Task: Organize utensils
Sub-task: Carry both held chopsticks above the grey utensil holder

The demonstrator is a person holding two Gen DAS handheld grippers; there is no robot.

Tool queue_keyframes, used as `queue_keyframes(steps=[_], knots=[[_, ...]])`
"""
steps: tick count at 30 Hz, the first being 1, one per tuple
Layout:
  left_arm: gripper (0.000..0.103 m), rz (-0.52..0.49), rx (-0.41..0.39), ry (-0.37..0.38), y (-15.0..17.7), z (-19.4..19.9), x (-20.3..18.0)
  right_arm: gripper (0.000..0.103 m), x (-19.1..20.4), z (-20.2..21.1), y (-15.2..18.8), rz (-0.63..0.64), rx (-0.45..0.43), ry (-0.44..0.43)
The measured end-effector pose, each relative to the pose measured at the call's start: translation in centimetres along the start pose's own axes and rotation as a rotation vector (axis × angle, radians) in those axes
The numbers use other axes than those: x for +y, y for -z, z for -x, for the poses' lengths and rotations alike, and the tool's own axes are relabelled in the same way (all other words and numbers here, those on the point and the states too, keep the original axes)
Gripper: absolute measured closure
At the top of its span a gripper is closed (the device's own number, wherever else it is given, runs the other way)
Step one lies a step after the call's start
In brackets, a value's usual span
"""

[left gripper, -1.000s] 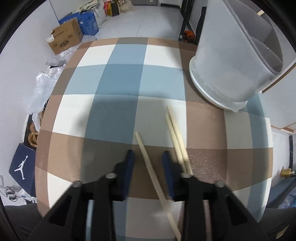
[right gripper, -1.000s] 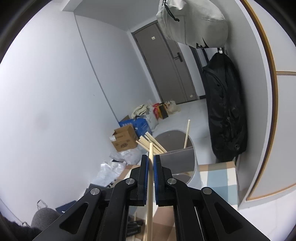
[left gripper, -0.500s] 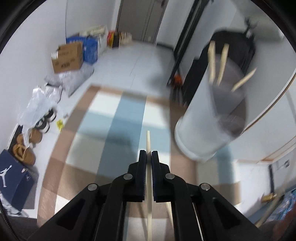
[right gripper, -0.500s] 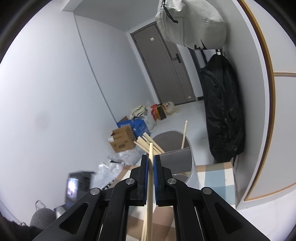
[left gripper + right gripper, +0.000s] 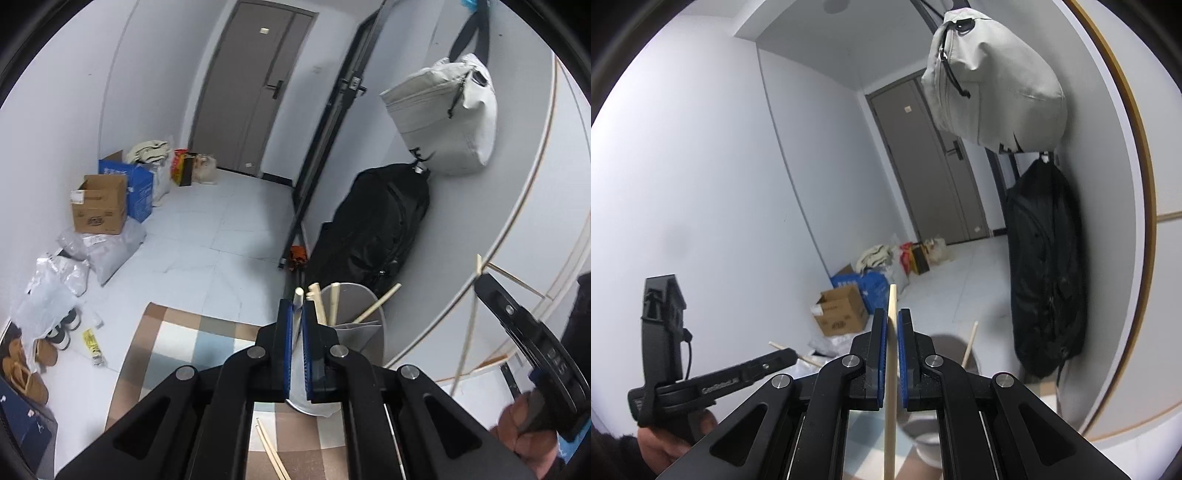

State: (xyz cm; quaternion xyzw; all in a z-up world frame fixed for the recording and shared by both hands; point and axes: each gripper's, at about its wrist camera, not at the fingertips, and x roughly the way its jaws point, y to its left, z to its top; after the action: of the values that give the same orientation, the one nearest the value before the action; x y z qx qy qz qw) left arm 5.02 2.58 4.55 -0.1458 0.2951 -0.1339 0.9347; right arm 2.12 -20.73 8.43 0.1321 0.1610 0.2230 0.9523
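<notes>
My left gripper (image 5: 297, 325) is shut on a wooden chopstick (image 5: 298, 295) and holds it upright above the checked table (image 5: 177, 332). The grey utensil holder (image 5: 364, 325) stands just right of it with several chopsticks inside. Two loose chopsticks (image 5: 271, 452) lie on the table below. My right gripper (image 5: 892, 332) is shut on another chopstick (image 5: 891, 369), held upright in the air; the holder (image 5: 960, 354) shows below and right. The right gripper also shows in the left wrist view (image 5: 480, 273), and the left gripper in the right wrist view (image 5: 786, 354).
A black bag (image 5: 376, 229) and a grey bag (image 5: 447, 114) hang on the wall behind the holder. Cardboard and blue boxes (image 5: 107, 203), plastic bags and shoes lie on the floor at left. A closed door (image 5: 251, 96) is at the back.
My left gripper closed on a chopstick from the table and lifted it up level with the holder's top. My right gripper rose and tilted with its chopstick still held.
</notes>
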Motion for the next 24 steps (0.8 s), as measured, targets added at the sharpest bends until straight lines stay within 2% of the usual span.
queue_keyframes(steps=[5,11,15,24], knots=[[0.102,-0.026,0.026,0.038,-0.1,-0.3,-0.1,0.098,-0.5,-0.6,-0.4,-0.018,-0.008,0.007],[0.102,-0.061,0.026,0.030,-0.8,0.5,-0.9,0.098,-0.8,-1.3,-1.0,-0.018,-0.018,0.019],[0.102,-0.104,0.022,0.031,-1.5,1.1,-1.9,0.098,-0.7,-1.7,-2.1,-0.004,-0.054,0.025],[0.102,-0.170,0.000,0.081,-4.4,2.3,-4.0,0.098,-0.9,-4.2,-5.6,0.060,-0.146,0.061]])
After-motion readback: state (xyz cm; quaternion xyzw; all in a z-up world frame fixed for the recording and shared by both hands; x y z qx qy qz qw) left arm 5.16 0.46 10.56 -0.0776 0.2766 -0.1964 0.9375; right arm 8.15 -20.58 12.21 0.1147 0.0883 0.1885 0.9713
